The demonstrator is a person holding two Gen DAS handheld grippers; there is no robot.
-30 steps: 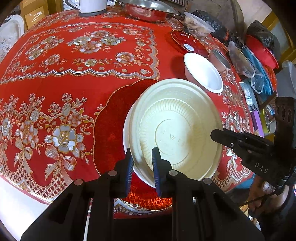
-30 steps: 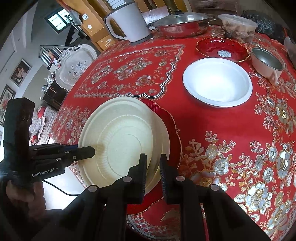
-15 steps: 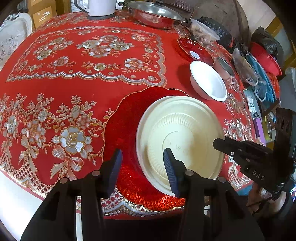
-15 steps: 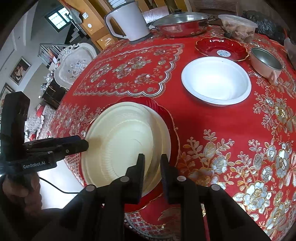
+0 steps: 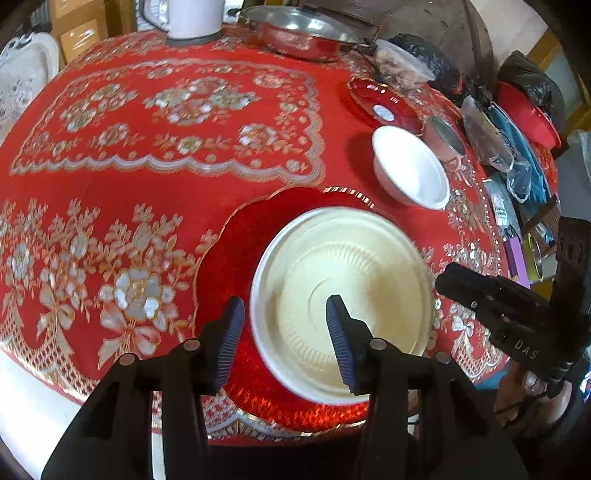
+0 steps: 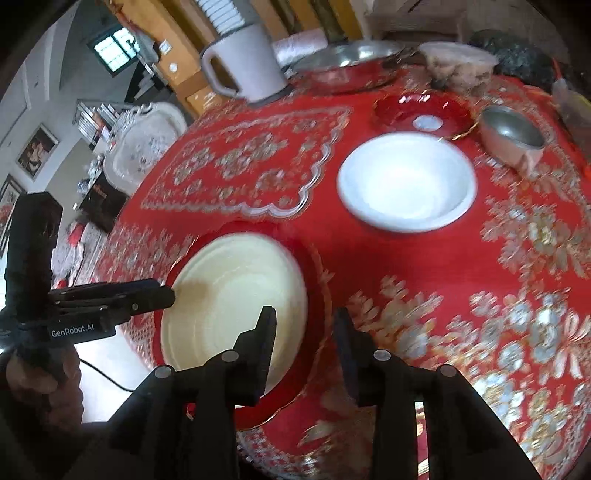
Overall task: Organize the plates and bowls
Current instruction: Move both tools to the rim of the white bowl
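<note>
A cream paper plate [image 5: 343, 280] [image 6: 236, 295] lies stacked on a white plate, both resting on a large red scalloped plate [image 5: 229, 254] [image 6: 314, 266] near the table's front edge. My left gripper [image 5: 284, 336] is open, its fingers straddling the cream plate's near rim without touching it. My right gripper [image 6: 304, 343] is open too, just above the red plate's right rim. A white bowl [image 5: 410, 166] [image 6: 406, 181], a small red dish [image 5: 380, 103] [image 6: 424, 114] and a metal bowl [image 5: 443, 136] [image 6: 511, 136] stand farther back on the right.
The round table wears a red flowered cloth [image 5: 147, 166]. At the back stand a white kettle [image 6: 243, 62], a lidded steel pan [image 5: 303, 33] and a plastic food tub [image 6: 458, 62]. Bags and red and blue lids [image 5: 517, 129] crowd the right edge.
Both grippers have let go of the cream plate and opened. The plate stack now lies flat on the red plate. Both grippers have drawn back and lifted a little.
</note>
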